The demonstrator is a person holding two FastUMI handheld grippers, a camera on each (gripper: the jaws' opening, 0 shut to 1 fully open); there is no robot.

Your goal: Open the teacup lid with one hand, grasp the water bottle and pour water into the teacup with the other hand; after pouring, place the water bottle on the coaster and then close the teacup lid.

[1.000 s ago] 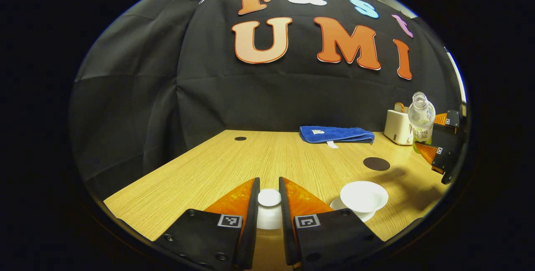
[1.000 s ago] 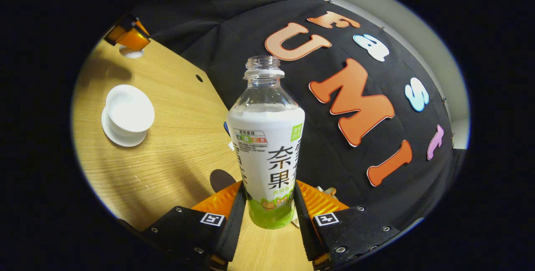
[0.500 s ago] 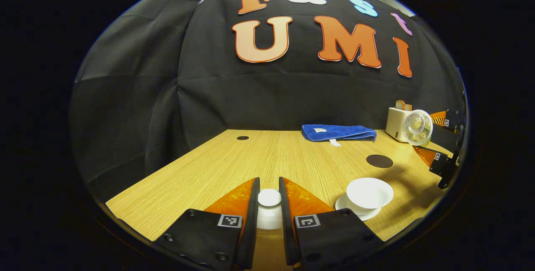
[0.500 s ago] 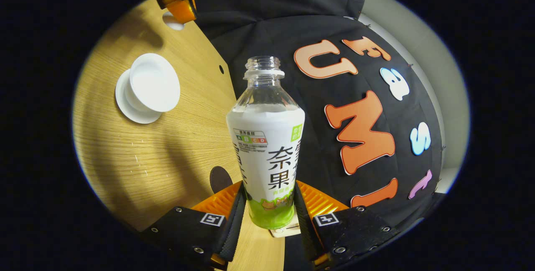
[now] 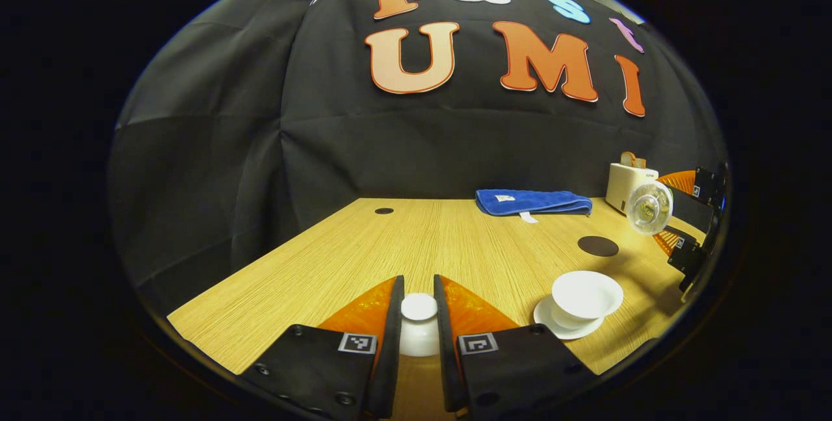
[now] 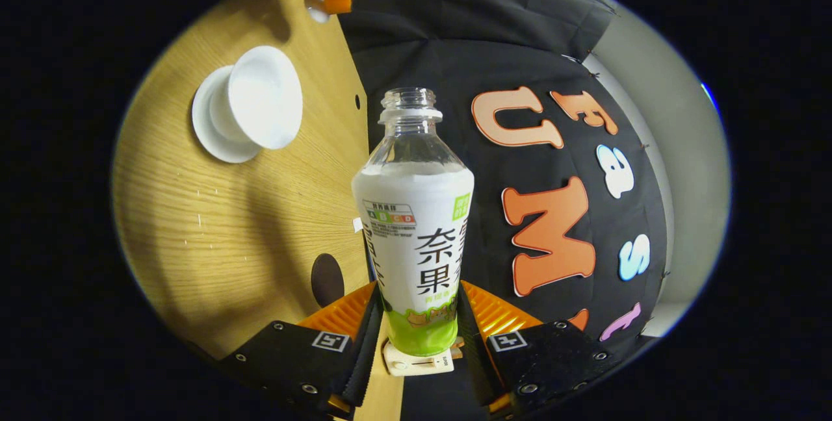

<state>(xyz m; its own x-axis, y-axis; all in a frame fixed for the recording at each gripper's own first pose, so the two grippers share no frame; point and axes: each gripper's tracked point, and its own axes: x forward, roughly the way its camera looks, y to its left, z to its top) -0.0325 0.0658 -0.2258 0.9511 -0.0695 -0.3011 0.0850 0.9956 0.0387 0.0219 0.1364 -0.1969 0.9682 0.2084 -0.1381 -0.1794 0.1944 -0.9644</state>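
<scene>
Water bottle tipped in right gripper, near teacup

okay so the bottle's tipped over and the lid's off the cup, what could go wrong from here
1. In the left gripper view the water bottle is tipped, its open mouth well short of the teacup; water could hit the table first.
2. The right gripper holds the bottle low on its body, so it may swivel while pouring.
3. The left gripper pinches the teacup lid by its small knob; it could slip.
</scene>
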